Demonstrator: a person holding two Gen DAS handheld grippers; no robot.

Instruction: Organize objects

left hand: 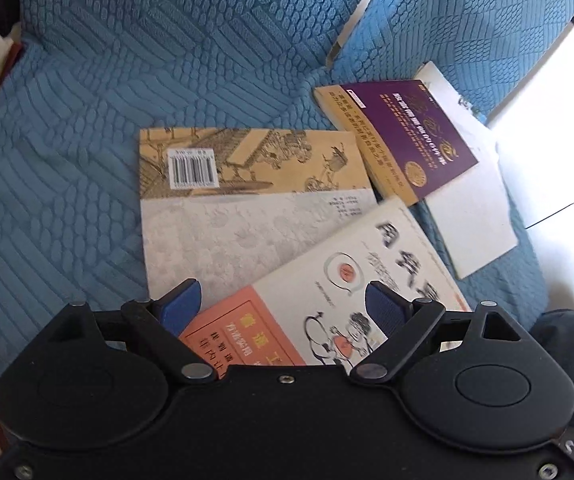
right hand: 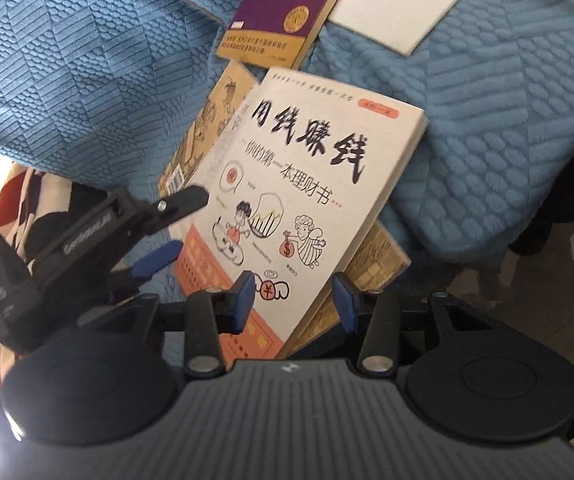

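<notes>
Several books lie on a blue quilted sofa seat (left hand: 67, 200). A white book with an orange band and cartoon drawings (right hand: 307, 184) rests slanted on a yellow-and-grey book with a barcode (left hand: 247, 200). Behind them a purple book (left hand: 407, 136) overlaps a plain white book (left hand: 475, 216). My left gripper (left hand: 283, 306) stands wide open over the white book's orange corner, nothing pinched. My right gripper (right hand: 294, 300) hovers half open over that book's near corner, its blue pads (right hand: 243, 300) off the cover. The left gripper (right hand: 175, 228) also shows at the left of the right wrist view.
The sofa's blue back cushion (left hand: 167, 20) rises behind the books. A red, black and white patterned cloth (right hand: 19, 200) lies at the seat's left end. A bright white surface (left hand: 547, 120) lies beyond the seat on the right. Something dark (left hand: 567, 340) sits at the seat's front edge.
</notes>
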